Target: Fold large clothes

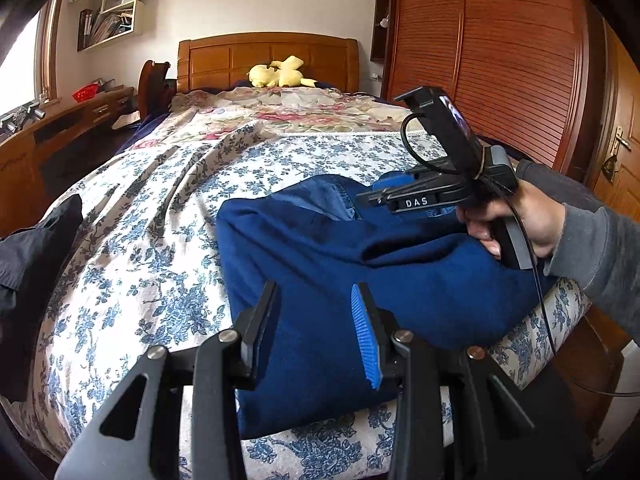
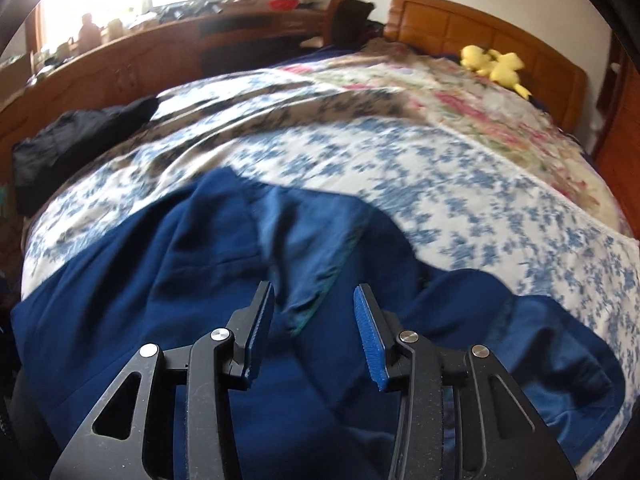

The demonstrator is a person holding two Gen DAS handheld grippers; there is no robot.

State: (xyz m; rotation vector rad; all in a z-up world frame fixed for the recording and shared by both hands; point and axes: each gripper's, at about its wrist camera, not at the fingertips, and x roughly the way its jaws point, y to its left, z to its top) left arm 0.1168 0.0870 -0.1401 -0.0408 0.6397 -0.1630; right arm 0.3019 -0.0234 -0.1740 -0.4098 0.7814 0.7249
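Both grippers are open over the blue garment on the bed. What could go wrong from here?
1. The blue garment lies bunched at the bed's near edge; a loose pinch may grab several layers, or drag it off.
2. The right gripper's cable trails across the cloth and could snag.
3. The left gripper and right gripper sit close together and may collide.

open bedspread left, black garment beyond

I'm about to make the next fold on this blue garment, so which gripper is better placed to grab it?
Probably the right gripper: open, it hovers over the lighter lining fold of the blue garment. The left gripper, also open, sits over flat cloth with no edge between its fingers.
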